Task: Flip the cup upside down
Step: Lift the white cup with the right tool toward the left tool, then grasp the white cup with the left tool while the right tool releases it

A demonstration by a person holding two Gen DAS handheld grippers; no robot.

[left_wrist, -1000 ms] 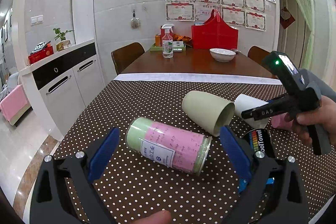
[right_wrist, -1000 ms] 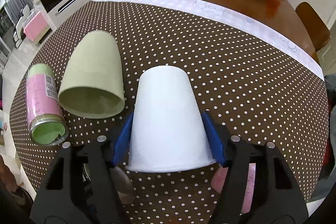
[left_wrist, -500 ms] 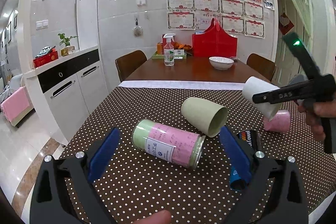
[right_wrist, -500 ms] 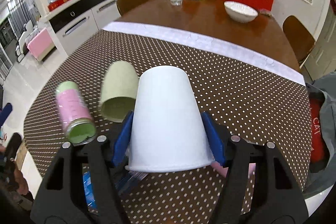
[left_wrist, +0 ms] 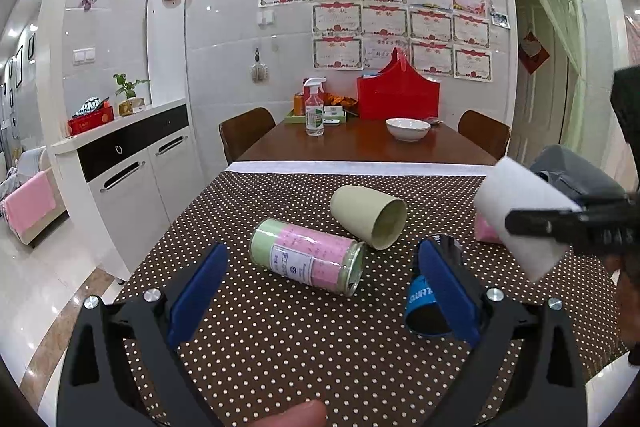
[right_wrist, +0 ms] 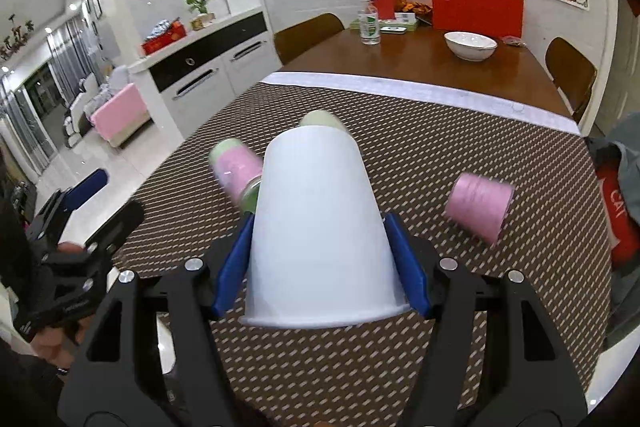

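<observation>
**White cup up in the air, ready to turn**

The right gripper (right_wrist: 322, 263) squeezed the white cup (right_wrist: 320, 227) by its sides and held it above the dotted tablecloth (right_wrist: 460, 147), at the right. Its wide mouth faced the camera. The left gripper (left_wrist: 320, 291) was wide open and held nothing, near the pink jar (left_wrist: 308, 255). A good flip would need a slow turn, a firm squeeze, and a bare spot away from the green cup (left_wrist: 368, 217) and pink cup (right_wrist: 480, 207).

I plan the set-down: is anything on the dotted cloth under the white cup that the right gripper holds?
White paper cup hangs in right gripper; pink ribbed cup lies close at its right, so the spot is tight.
</observation>
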